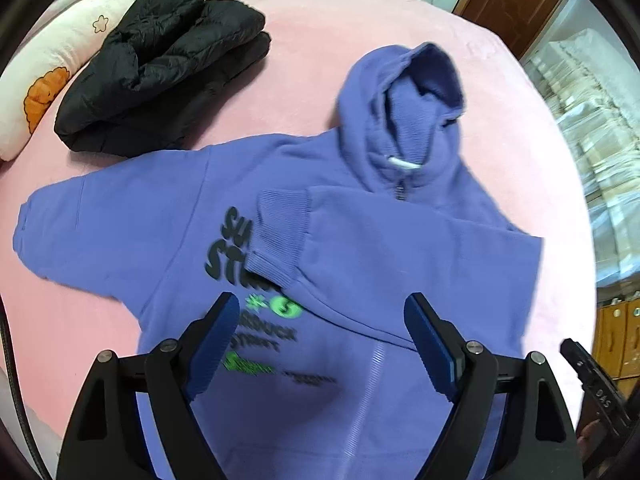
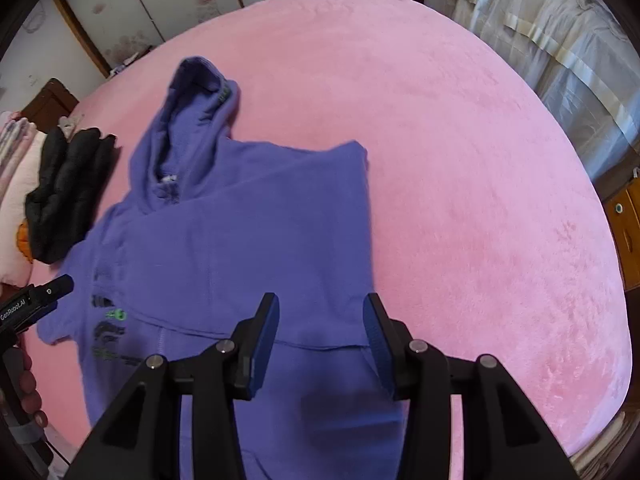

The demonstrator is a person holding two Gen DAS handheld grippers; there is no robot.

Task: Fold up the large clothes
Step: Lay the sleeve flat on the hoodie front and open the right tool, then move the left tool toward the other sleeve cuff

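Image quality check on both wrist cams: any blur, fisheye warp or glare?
Left wrist view: motion blur smears the print on the purple hoodie and the left gripper; strong fisheye bends the pink bedspread into a dome. Right wrist view: sharper, mild smear along the hoodie's edges, same warp, bright daylight through the curtains, no glare on the right gripper.

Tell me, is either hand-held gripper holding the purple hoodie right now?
Neither. The left hand-held gripper and the right hand-held gripper both hang open above the hoodie, with nothing between their jaws.

Hoodie [image 1: 340,240] flat on bed [image 1: 320,32], one sleeve [image 1: 400,240] folded across chest; folded jacket [image 1: 160,76] beyond its outstretched sleeve, pillow [image 1: 48,80] beside jacket.
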